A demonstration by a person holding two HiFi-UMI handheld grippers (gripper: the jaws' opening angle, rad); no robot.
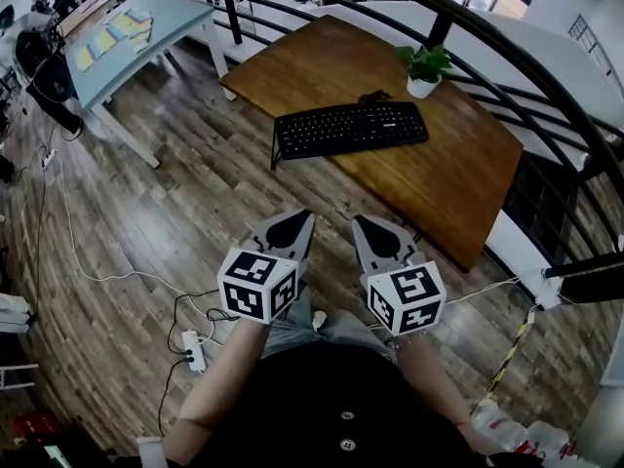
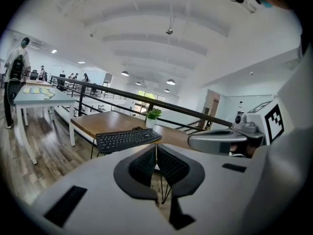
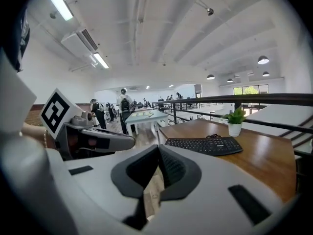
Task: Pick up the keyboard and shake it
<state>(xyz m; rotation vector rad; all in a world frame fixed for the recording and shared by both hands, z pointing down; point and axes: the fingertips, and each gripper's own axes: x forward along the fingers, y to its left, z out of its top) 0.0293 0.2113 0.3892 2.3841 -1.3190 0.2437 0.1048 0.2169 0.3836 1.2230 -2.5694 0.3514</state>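
A black keyboard [image 1: 350, 128] lies flat near the front left edge of a brown wooden table [image 1: 458, 164]; it also shows as the keyboard [image 2: 127, 139] and the keyboard [image 3: 204, 145] in the gripper views. My left gripper [image 1: 296, 217] and right gripper [image 1: 363, 222] hover side by side over the floor, well short of the table. Both are shut with nothing between their jaws. The left gripper [image 2: 156, 146] and right gripper [image 3: 158, 148] point toward the keyboard.
A small potted plant [image 1: 425, 69] stands behind the keyboard, with a dark small object [image 1: 373, 96] by its back edge. A black railing [image 1: 507, 57] runs behind the table. A light blue table [image 1: 136, 37] stands at the far left. Cables and a power strip [image 1: 193, 350] lie on the floor.
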